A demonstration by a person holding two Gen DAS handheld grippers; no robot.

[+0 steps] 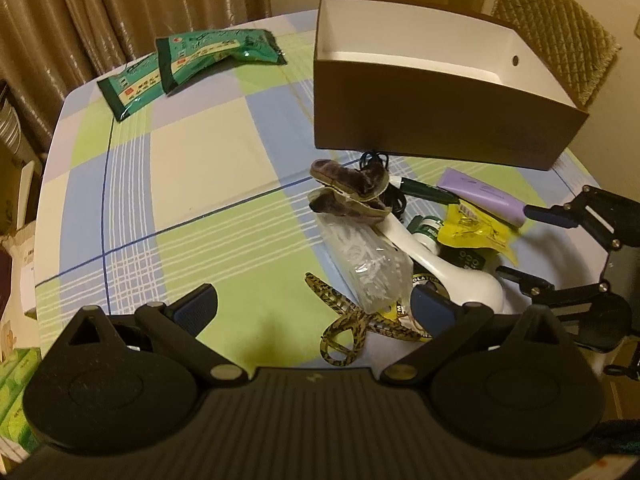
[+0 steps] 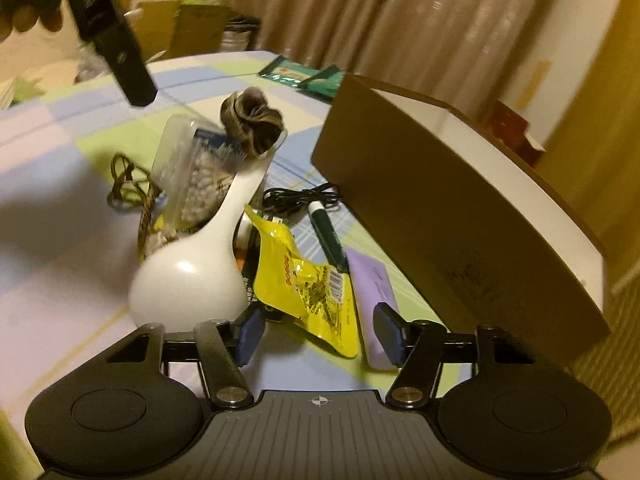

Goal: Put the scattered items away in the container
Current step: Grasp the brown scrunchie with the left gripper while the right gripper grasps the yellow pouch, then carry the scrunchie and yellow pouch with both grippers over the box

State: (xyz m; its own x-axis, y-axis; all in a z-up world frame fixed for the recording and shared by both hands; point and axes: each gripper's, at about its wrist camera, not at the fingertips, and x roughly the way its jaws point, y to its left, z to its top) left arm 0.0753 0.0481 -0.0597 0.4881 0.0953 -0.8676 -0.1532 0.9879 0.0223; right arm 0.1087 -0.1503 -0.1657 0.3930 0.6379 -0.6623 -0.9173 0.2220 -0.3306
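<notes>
The checked surface (image 1: 192, 184) carries a brown container (image 1: 440, 120) with a white inside, standing ahead and to the right of the left claw (image 1: 316, 304) and close on the right of the right claw (image 2: 316, 332). The left claw tilts steeply down over the surface, its jaws wide apart with nothing between them. The right claw points down at a shallower slant, low over the heap, jaws half apart and gripping nothing, with the yellow packet (image 2: 308, 288) lying just ahead between the pads. The scattered items sit in a heap outside the container: a white spoon-shaped piece (image 2: 192, 276), a clear bag of white bits (image 1: 368, 264), a purple tube (image 1: 480, 196), a green marker (image 2: 328, 236), a plush scrunchie (image 1: 352, 184) and a patterned hair clip (image 1: 344, 328). Only the left view shows the container's empty white floor and two green packets (image 1: 192, 64) far ahead to the left; only the right view shows a hand (image 2: 28, 20) at top left.
</notes>
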